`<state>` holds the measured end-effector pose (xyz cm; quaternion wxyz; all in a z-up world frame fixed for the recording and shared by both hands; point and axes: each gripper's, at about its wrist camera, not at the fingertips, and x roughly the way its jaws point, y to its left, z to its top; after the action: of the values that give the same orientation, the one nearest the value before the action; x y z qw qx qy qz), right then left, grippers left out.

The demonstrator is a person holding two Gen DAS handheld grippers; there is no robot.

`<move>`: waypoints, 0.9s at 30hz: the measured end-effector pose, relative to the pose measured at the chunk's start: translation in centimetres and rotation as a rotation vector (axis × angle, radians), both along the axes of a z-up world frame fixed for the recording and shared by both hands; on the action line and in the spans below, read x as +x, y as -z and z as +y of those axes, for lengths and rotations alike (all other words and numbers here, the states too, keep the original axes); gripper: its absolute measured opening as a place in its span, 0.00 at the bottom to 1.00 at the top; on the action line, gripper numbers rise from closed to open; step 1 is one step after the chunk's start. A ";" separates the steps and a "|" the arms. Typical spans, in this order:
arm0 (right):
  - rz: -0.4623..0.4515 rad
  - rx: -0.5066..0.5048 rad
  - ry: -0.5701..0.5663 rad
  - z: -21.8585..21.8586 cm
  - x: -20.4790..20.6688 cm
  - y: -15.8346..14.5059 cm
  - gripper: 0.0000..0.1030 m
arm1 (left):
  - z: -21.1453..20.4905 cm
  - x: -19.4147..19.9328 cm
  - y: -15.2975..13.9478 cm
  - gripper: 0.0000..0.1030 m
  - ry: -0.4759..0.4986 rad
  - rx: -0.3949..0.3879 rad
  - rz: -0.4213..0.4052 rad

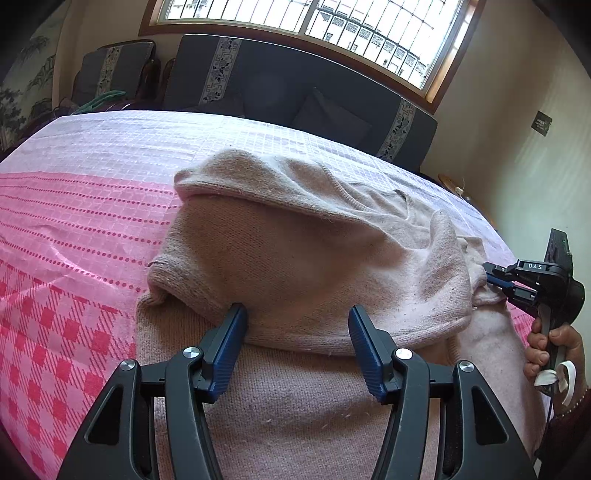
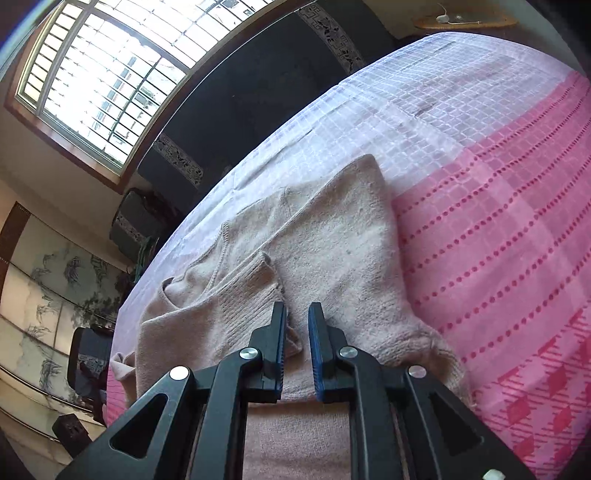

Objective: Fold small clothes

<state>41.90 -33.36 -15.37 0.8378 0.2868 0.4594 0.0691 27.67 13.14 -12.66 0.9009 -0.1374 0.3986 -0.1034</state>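
Here we are over the pale beige knitted sweater [image 1: 303,258], lying partly folded on the pink patterned bedspread [image 1: 74,229], with the dark cushioned sofa [image 1: 295,92] along the far side under the barred window [image 1: 332,22].

The left gripper [image 1: 297,339] sits with its blue-padded jaws spread wide, holding nothing, hovering just at the near edge of the folded-over layer. No grip there at all, so that whole left side of the fold is free to slide.

Over on the right, the right gripper [image 1: 498,286] has its jaws drawn narrow at the right edge of the knit, and the left wrist view looks like it pinches the fabric there. The right wrist view shows the same tongs [image 2: 297,332] with only a slim gap and a ridge of knit running up between the pads. Held, I'd judge, but only by a thin bite.

So what could go wrong? That thin bite is the worry: soft, stretchy wool could slip out the moment it's pulled, and the flap would drop crooked. Pulling from the right alone may drag the whole sweater across the bedspread, since nothing pins the left. The ribbed cuff [image 2: 255,280] lies loose on top and could tumble out of the fold. And the bedspread itself could get nipped if the open jaws close too low.
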 end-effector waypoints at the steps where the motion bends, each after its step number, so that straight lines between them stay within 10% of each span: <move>1: 0.022 0.025 -0.016 0.1 0.5 0.4 0.14 | 0.0 0.0 0.0 0.57 0.000 0.000 0.000; 6: 0.036 0.084 -0.121 2.0 0.9 0.5 0.16 | 0.1 0.1 0.1 0.58 0.004 -0.004 -0.001; 10: 0.040 0.158 -0.147 2.5 1.4 0.5 0.43 | 0.1 0.0 0.1 0.58 0.003 -0.006 -0.001; 20: 0.037 0.128 -0.196 3.6 2.4 0.4 0.46 | 0.0 0.0 0.0 0.59 0.004 -0.003 -0.001; 23: 0.041 0.005 -0.231 4.9 2.8 0.3 0.07 | 0.0 0.0 0.0 0.59 0.003 -0.002 -0.001; 27: -0.053 -0.036 -0.203 4.1 2.0 -1.5 0.06 | 0.5 -0.1 -0.1 0.59 -0.030 -0.008 -0.006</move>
<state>43.95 -29.29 -13.85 0.8433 0.2219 0.4650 0.1531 27.52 13.69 -12.58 0.9030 -0.1466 0.3933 -0.0920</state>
